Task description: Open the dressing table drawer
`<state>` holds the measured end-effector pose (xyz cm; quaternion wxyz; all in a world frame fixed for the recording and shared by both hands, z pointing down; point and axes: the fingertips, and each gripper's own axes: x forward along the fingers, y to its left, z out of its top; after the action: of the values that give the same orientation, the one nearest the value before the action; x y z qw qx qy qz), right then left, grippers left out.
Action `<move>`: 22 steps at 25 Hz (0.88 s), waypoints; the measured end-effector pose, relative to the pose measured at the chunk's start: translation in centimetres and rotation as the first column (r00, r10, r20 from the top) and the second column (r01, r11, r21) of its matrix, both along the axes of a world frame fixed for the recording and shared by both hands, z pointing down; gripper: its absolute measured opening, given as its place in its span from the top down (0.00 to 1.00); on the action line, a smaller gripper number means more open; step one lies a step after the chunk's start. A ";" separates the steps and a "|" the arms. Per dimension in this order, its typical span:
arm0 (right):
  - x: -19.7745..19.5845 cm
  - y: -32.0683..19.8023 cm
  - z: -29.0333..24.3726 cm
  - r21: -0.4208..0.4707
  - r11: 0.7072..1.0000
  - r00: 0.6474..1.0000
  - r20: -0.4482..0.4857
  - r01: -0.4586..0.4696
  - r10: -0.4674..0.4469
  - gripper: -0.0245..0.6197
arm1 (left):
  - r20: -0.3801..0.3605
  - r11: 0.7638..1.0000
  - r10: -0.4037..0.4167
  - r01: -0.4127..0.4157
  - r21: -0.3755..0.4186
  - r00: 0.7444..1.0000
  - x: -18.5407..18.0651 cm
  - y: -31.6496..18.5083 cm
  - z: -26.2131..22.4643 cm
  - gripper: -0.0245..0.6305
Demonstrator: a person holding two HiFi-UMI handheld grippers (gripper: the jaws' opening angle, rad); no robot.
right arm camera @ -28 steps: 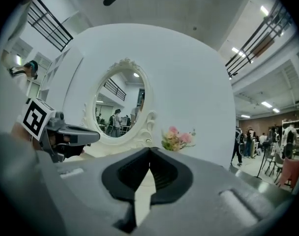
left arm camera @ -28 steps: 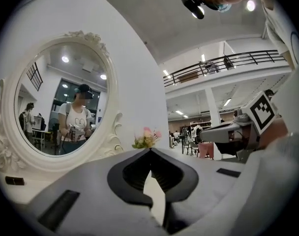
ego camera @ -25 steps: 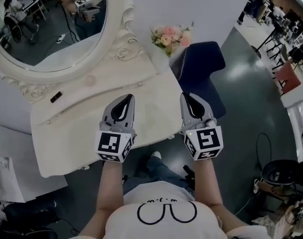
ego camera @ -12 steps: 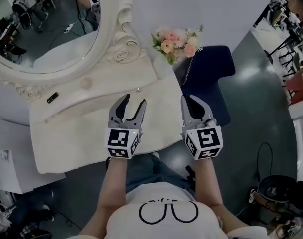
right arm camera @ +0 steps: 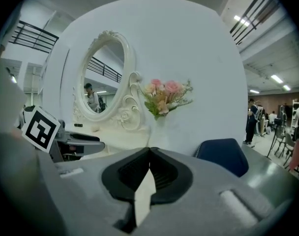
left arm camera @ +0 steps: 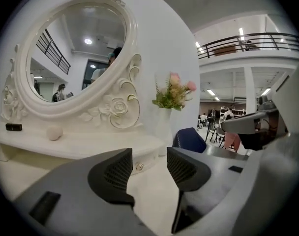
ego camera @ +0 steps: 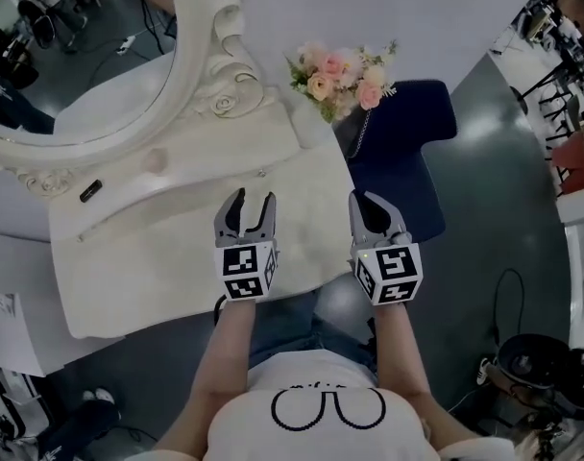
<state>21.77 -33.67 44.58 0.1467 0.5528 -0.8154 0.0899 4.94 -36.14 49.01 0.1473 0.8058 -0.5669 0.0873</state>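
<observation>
The white dressing table (ego camera: 167,277) fills the left of the head view, its oval mirror (ego camera: 81,56) at the back. A low drawer tier (ego camera: 177,205) runs under the mirror with a small knob (ego camera: 263,173) at its right end. My left gripper (ego camera: 254,202) hovers over the tabletop just in front of that knob, jaws open and empty. In the left gripper view the knob (left arm camera: 138,167) shows between the open fingers of the left gripper (left arm camera: 149,166). My right gripper (ego camera: 364,202) hangs over the table's right edge, shut on nothing. Its fingertips meet in the right gripper (right arm camera: 149,154) view.
A vase of pink flowers (ego camera: 345,75) stands at the table's back right corner. A blue chair (ego camera: 407,152) sits right of the table. A small black object (ego camera: 90,191) and a pale ball (ego camera: 154,161) rest on the drawer tier. Papers (ego camera: 9,329) lie at the left.
The left gripper's jaws went from shut to wide open. Both grippers sank lower over the tabletop's front right part. The right gripper stayed shut.
</observation>
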 end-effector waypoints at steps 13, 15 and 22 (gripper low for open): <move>-2.8 -4.9 4.7 -0.076 0.991 0.993 -0.022 0.112 -0.114 0.96 | 0.025 0.971 -0.156 0.158 -0.177 0.987 0.6 -5.1 8.3 0.69; -2.9 -5.5 5.4 -0.097 0.988 0.992 -0.017 0.121 -0.123 0.96 | 0.017 0.966 -0.175 0.175 -0.189 0.984 0.7 -5.7 9.0 0.72; -2.7 -6.6 6.3 -0.126 0.981 0.989 -0.011 0.147 -0.150 0.96 | 0.062 0.953 -0.226 0.234 -0.195 0.972 0.2 -7.3 9.8 0.83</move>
<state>19.03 -40.28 50.84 0.1956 0.4809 -0.8456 0.1239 5.12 -43.42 58.84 0.2262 0.7136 -0.6477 0.1419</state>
